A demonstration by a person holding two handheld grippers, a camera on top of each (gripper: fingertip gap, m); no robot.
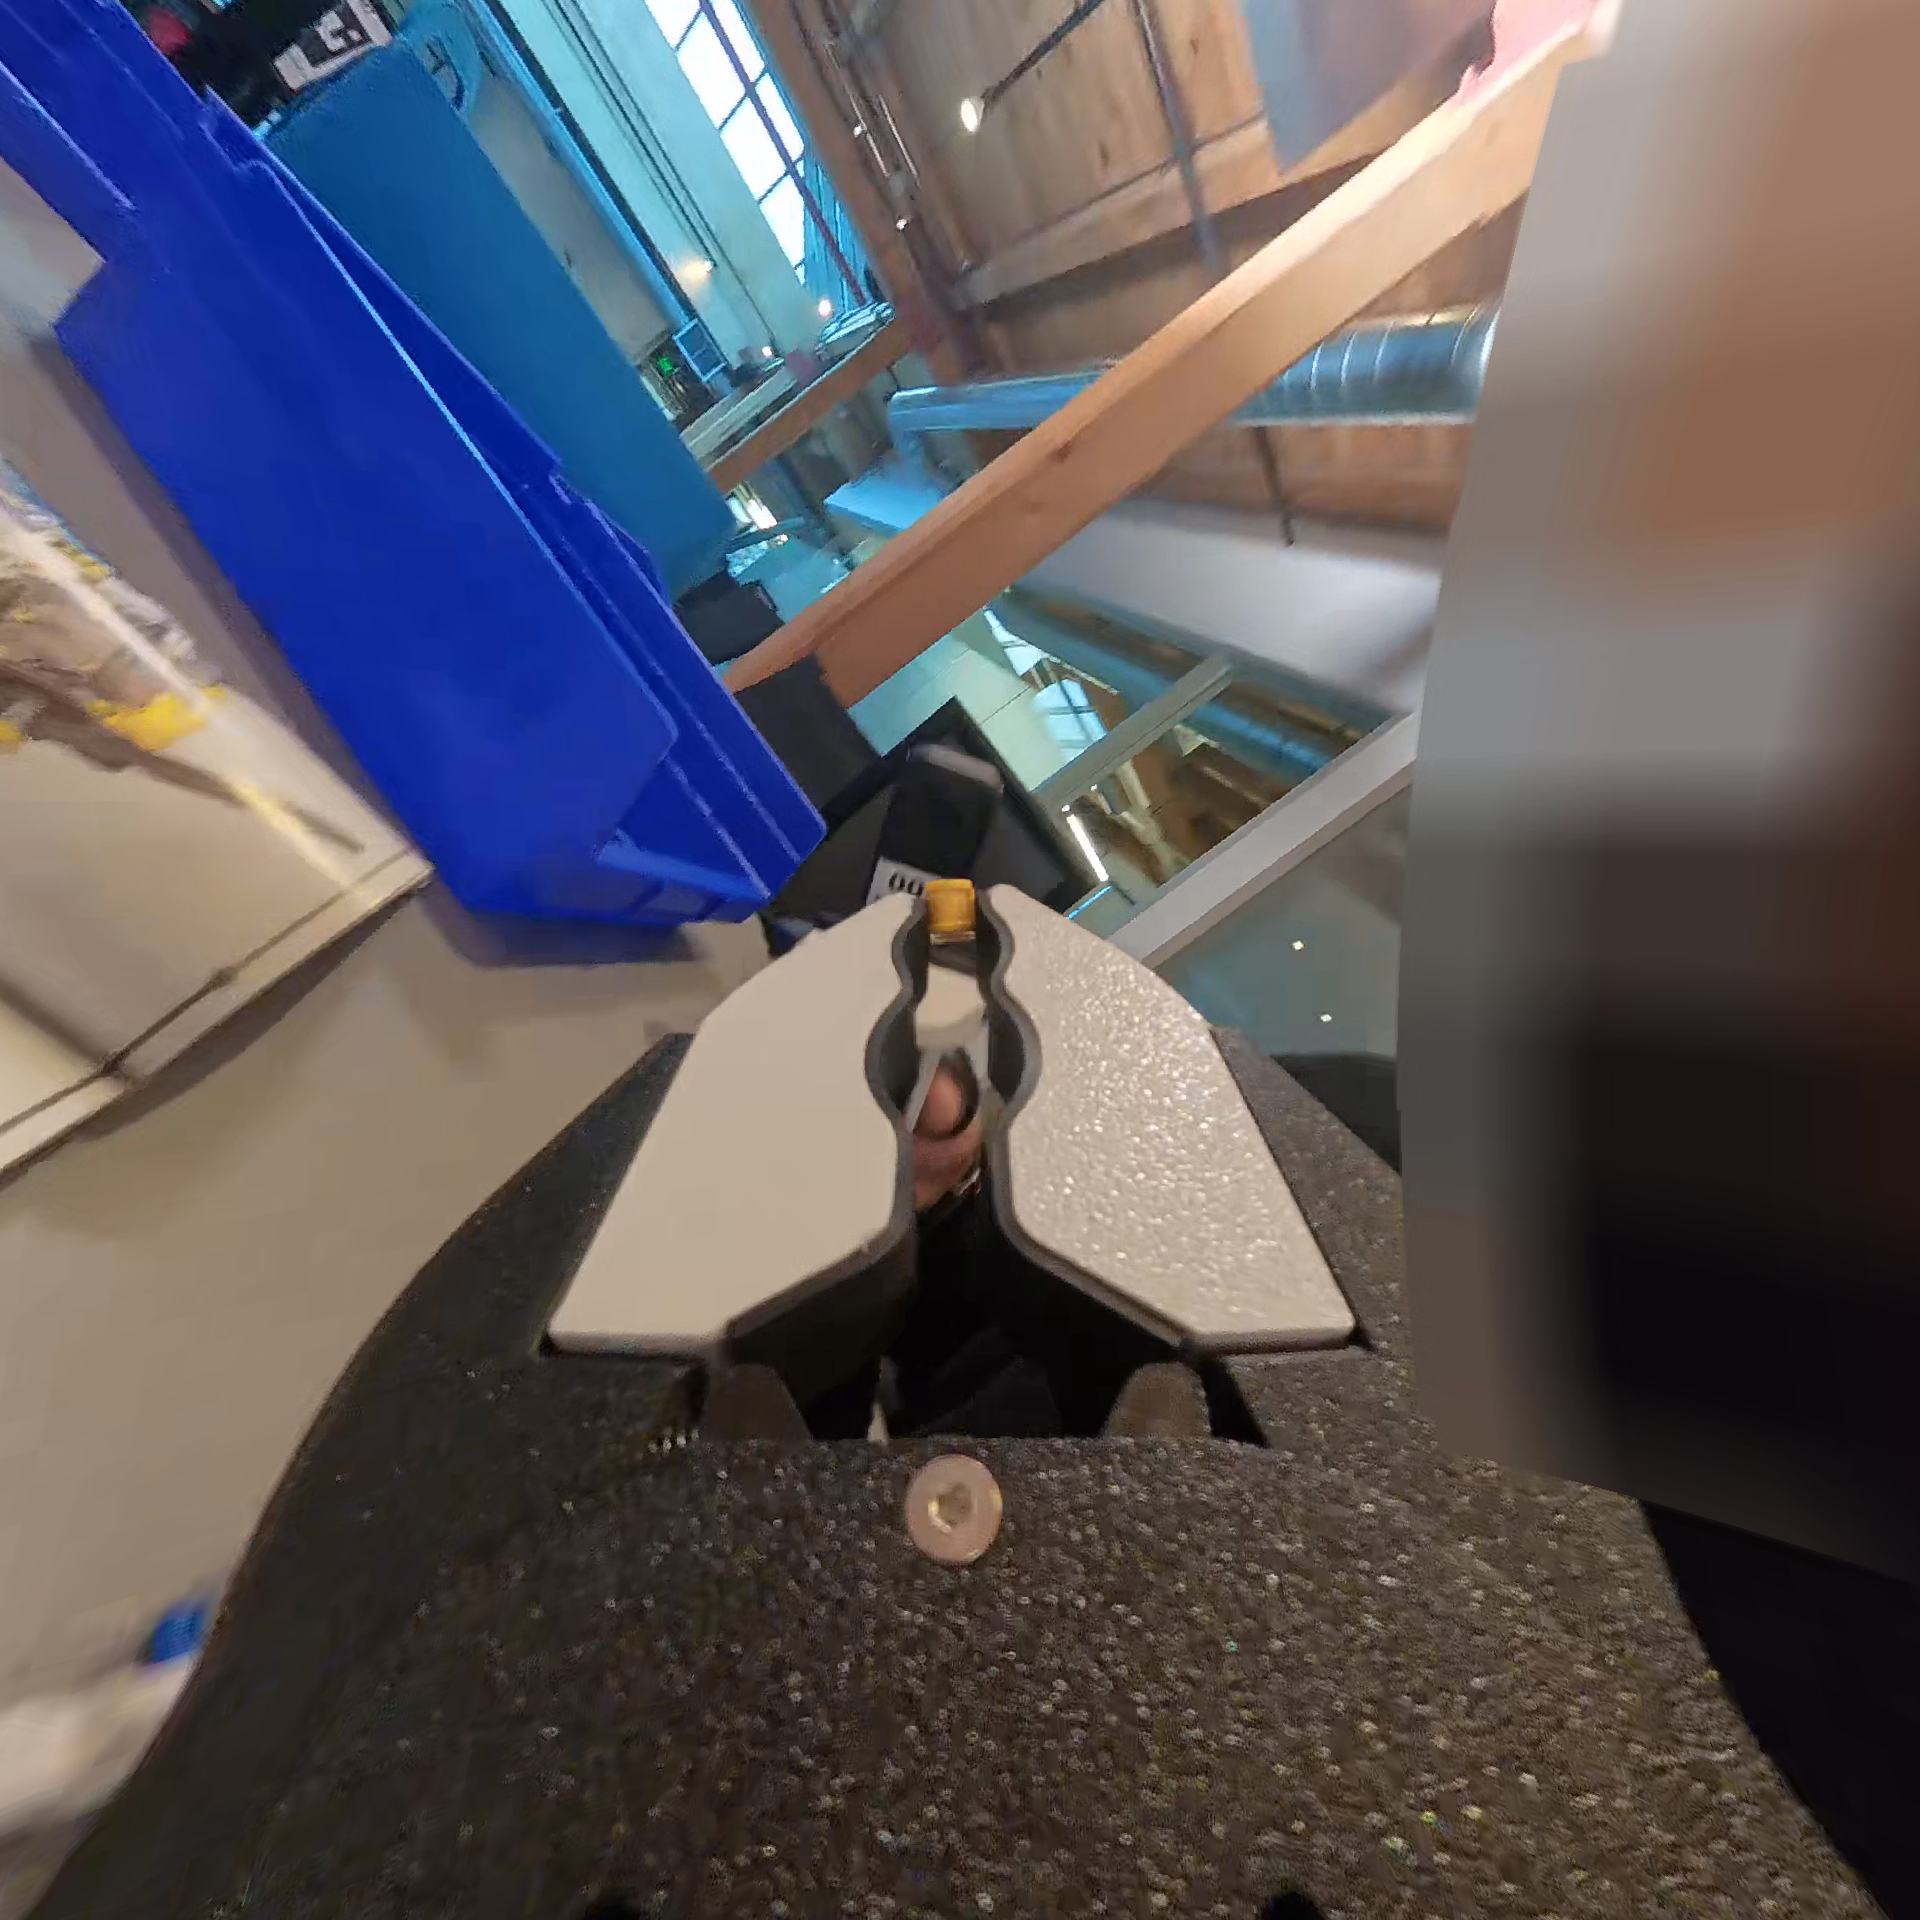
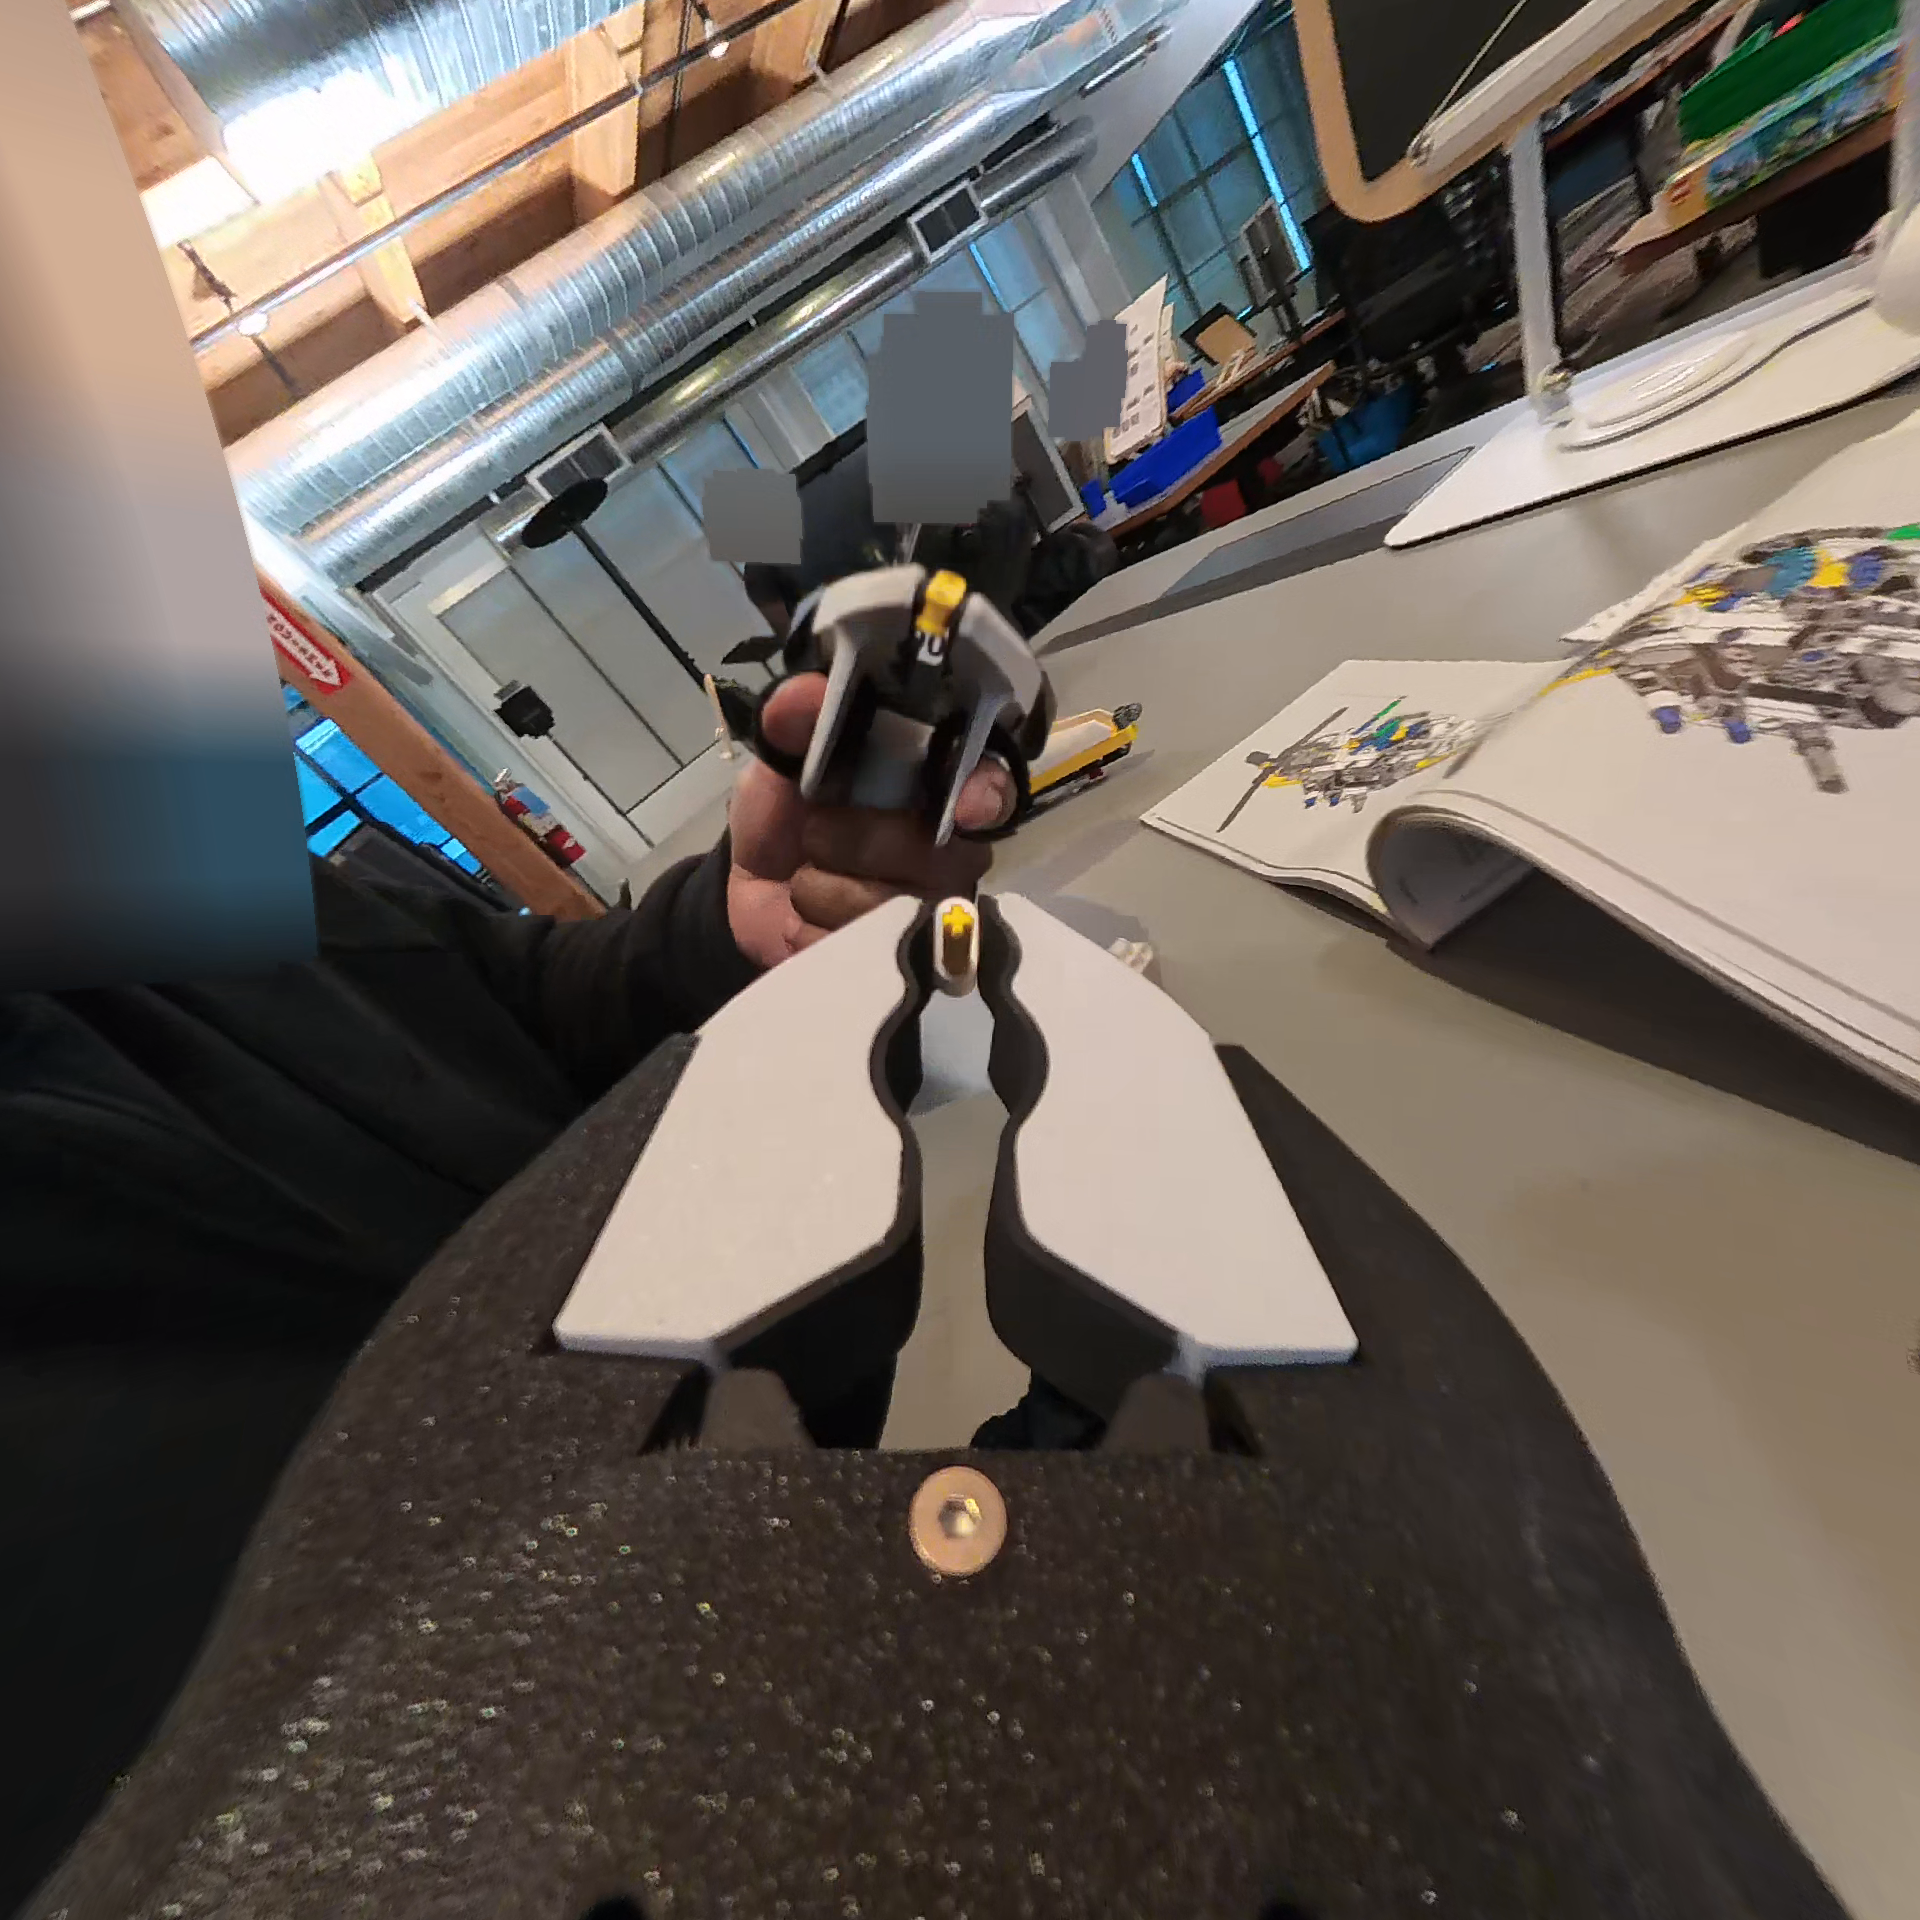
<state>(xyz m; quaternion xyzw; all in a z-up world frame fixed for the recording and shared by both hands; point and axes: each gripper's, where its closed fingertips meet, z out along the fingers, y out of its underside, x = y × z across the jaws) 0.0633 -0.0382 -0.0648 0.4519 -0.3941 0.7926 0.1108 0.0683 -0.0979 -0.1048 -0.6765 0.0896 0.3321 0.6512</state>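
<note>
My left gripper is shut on a small yellow brick piece, pinched at the very fingertips. It also shows in the right wrist view, raised in a person's hand with the yellow piece at its tips. My right gripper is shut on a small white sleeve piece with a yellow cross-shaped pin in its end. The two grippers face each other above the grey table, a short way apart. A dark blurred shape just behind my left fingertips looks like the right gripper.
A blue plastic bin stands at the left. An open instruction booklet lies at the right. A yellow and black brick model and a small white brick lie on the table. A white monitor stand is at the far right. The gap from one gripper's tips to the other's is roughly 8 cm.
</note>
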